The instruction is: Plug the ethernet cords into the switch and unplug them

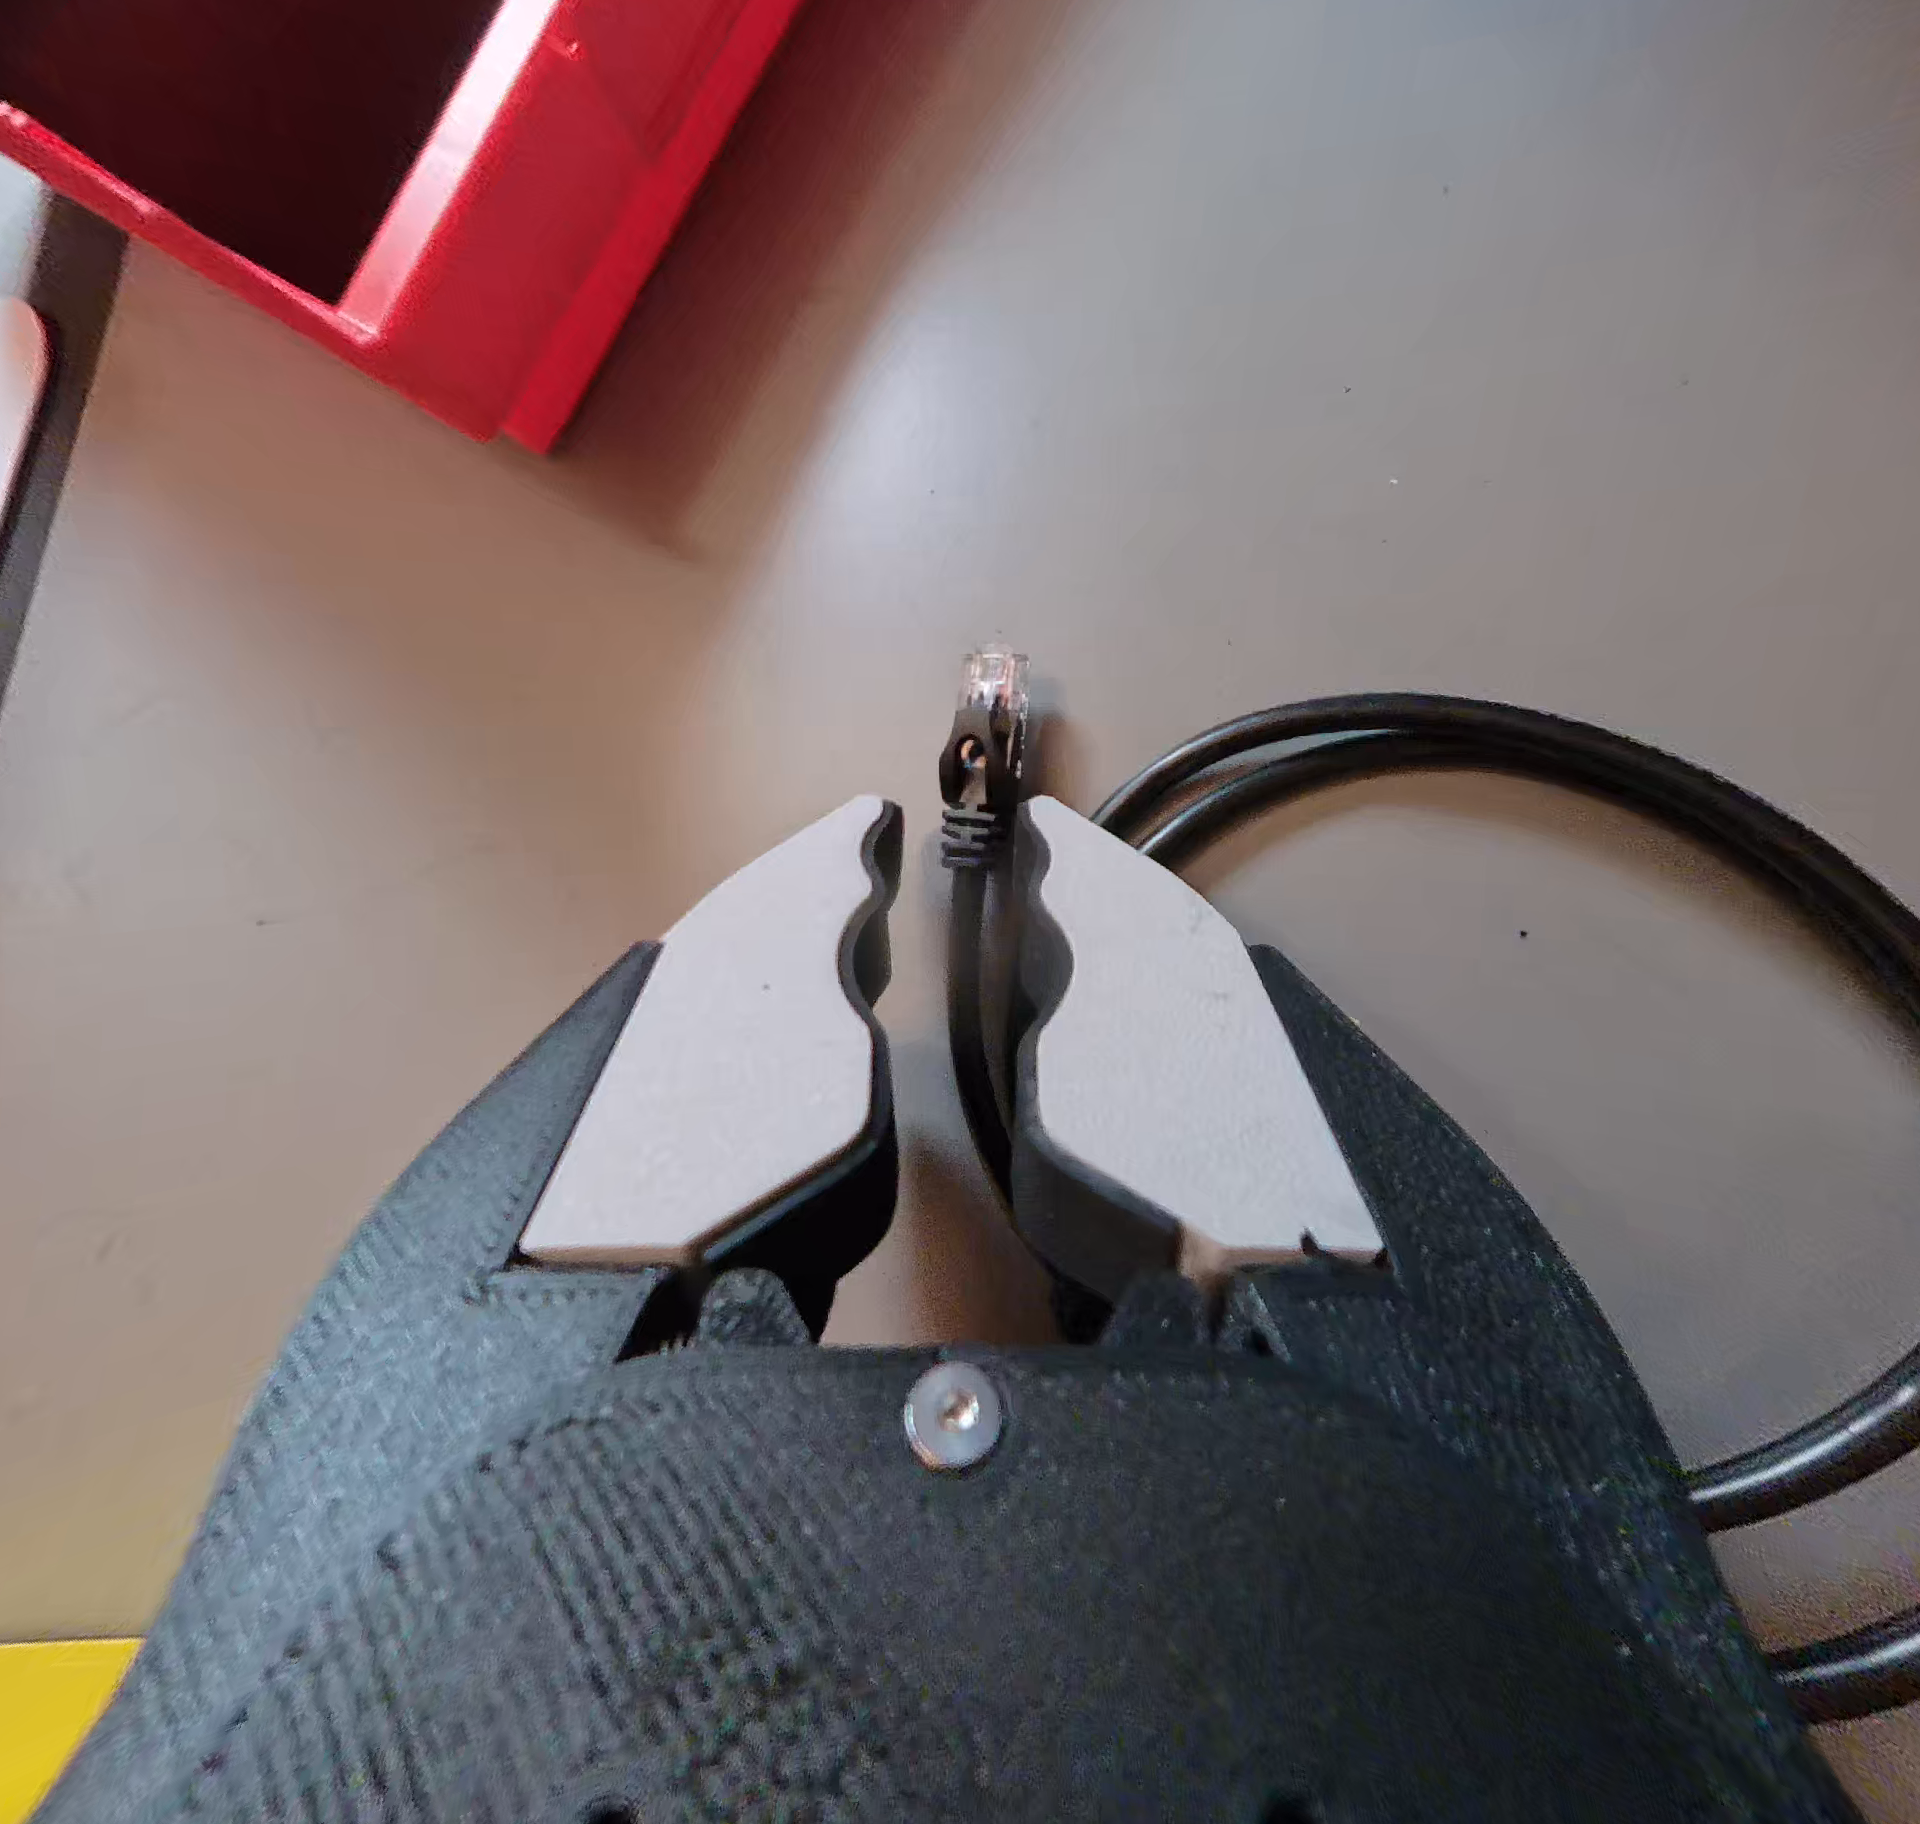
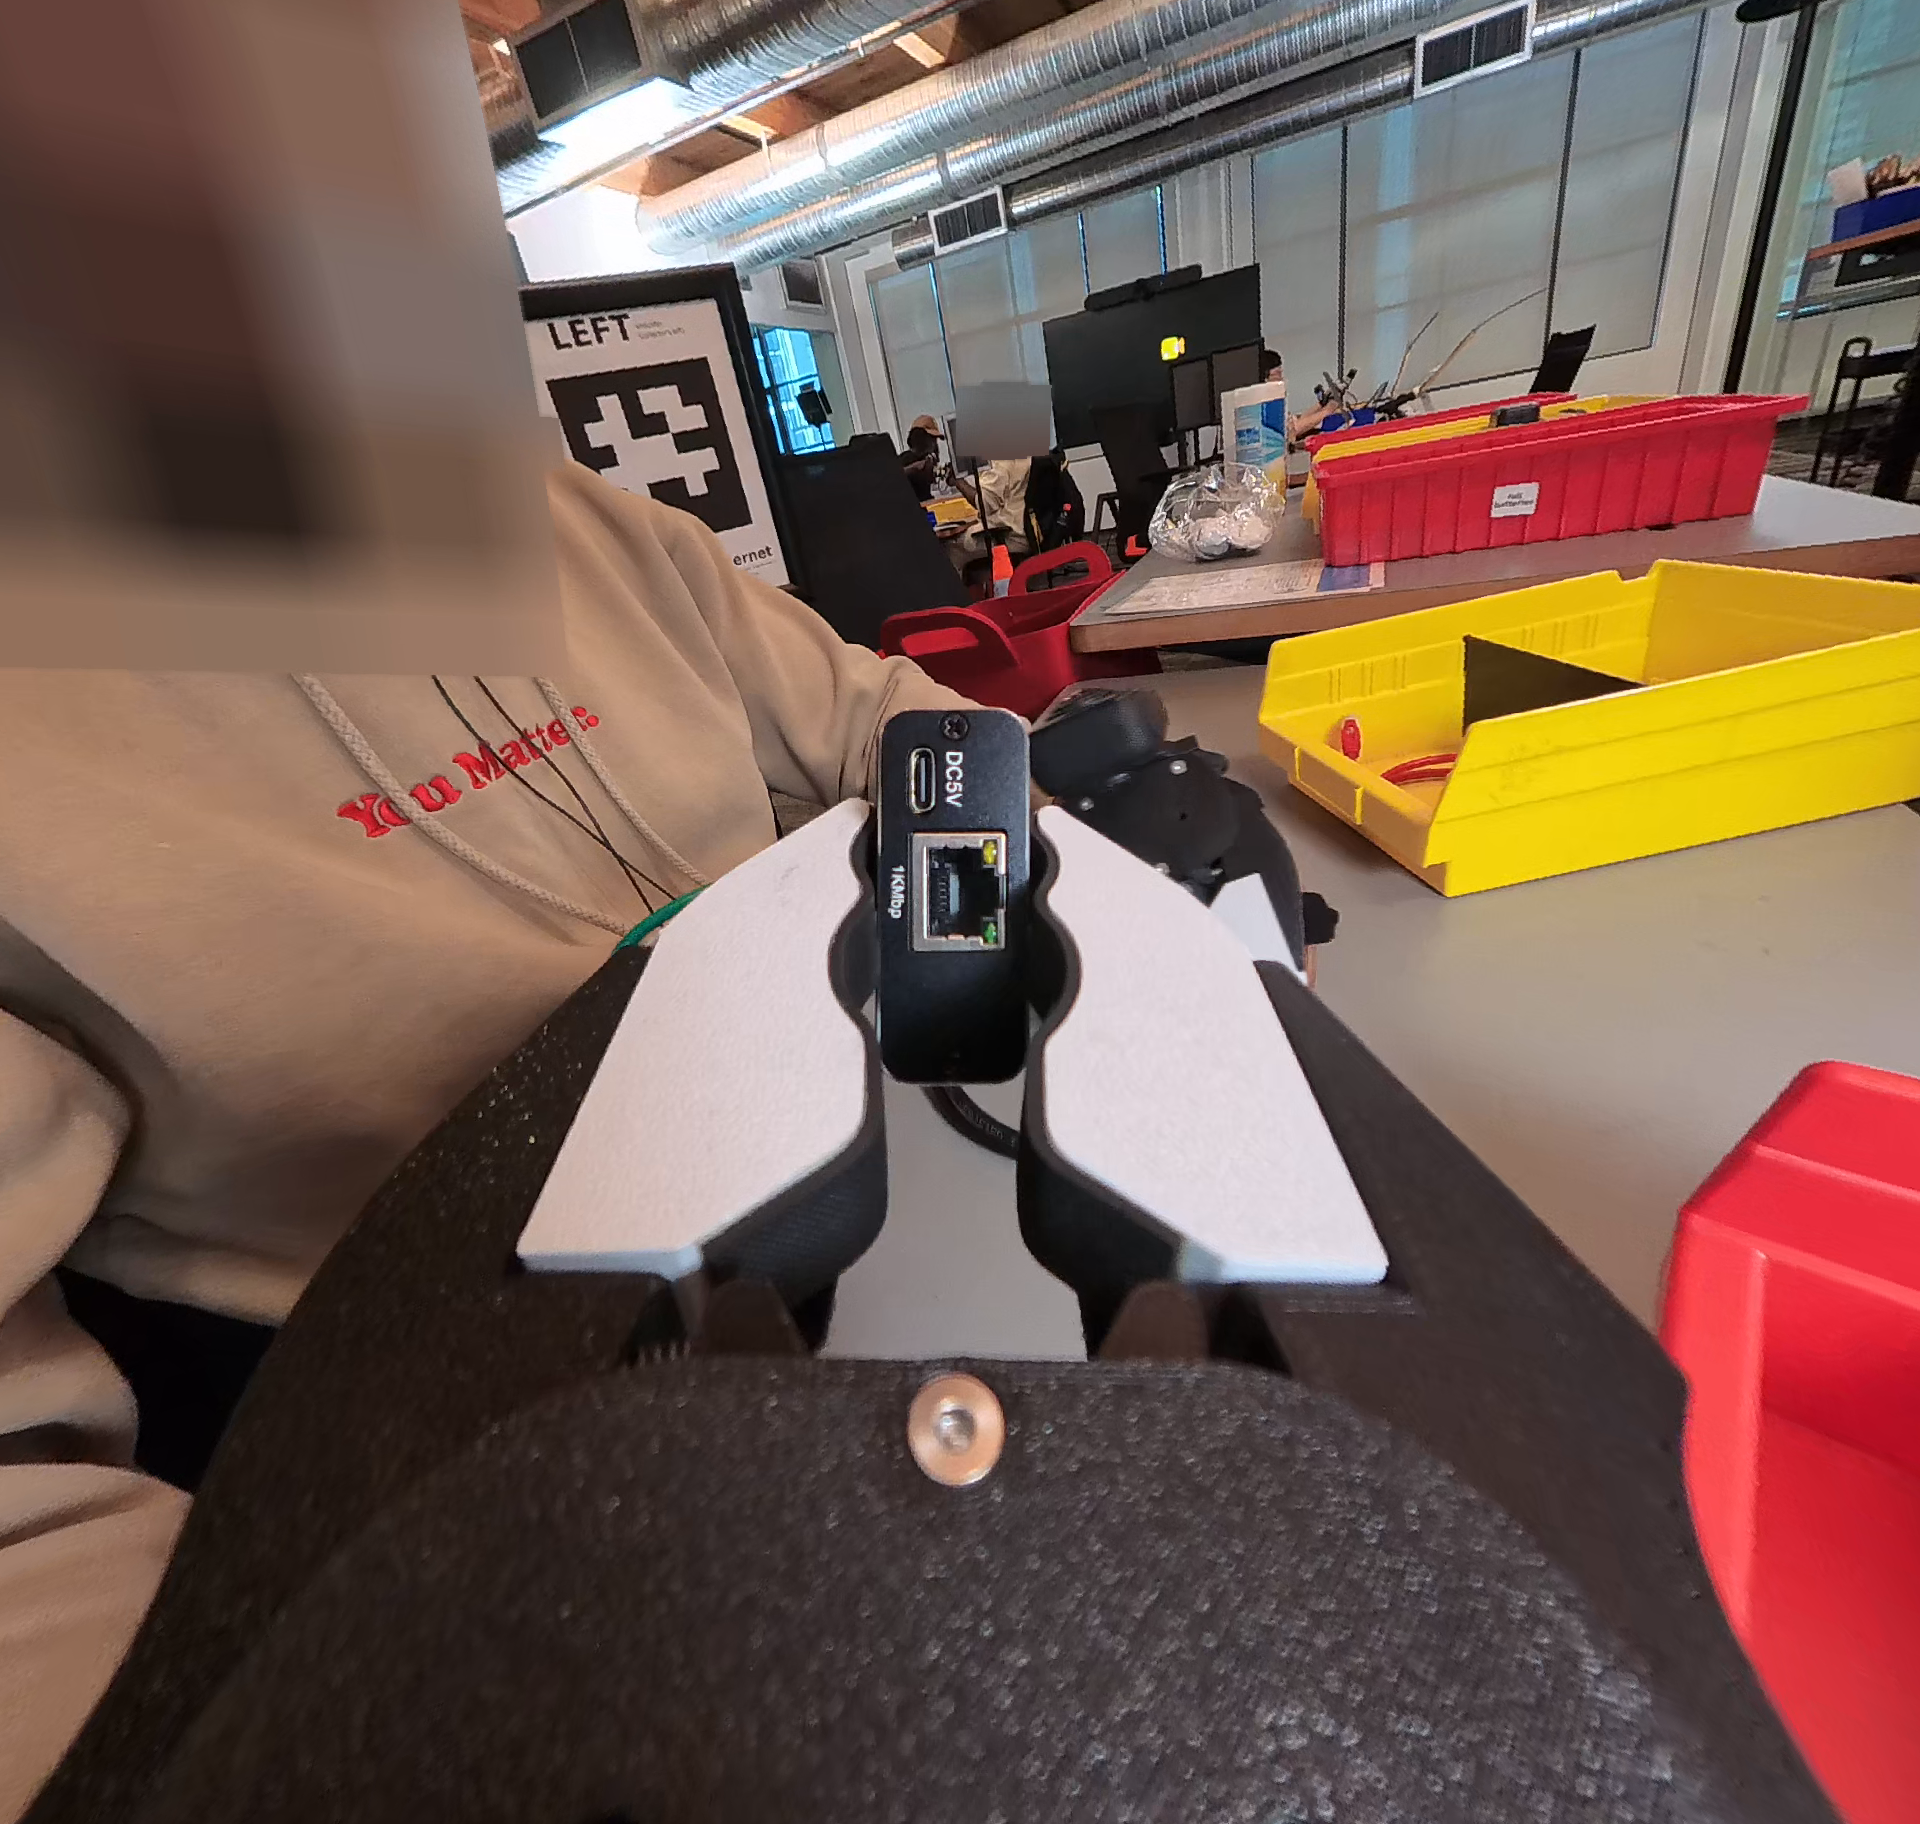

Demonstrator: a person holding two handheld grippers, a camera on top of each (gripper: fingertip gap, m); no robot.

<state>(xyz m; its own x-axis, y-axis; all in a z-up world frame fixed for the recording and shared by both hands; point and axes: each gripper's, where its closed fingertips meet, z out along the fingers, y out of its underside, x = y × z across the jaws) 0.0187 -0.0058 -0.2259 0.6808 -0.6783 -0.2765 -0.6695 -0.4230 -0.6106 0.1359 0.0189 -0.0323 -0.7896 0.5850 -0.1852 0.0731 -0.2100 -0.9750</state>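
1. While the left gripper (image 1: 961, 818) hangs over the grey bench (image 1: 1351, 372), its fingers (image 1: 769, 995) sit a bit apart with the black ethernet cord (image 1: 971, 943) between them, leaning on the right finger, so it looks released, not pinched.
2. The cord's clear plug (image 1: 990, 678) pokes out just past the fingertips, and the rest loops off to the right on the bench.
3. The right gripper (image 2: 951, 829) is clenched on the small black switch (image 2: 954, 891), held upright, open port facing the camera.
4. A red bin (image 1: 312, 112) sits up-left, and a yellow bin (image 2: 1610, 714) is farther off.
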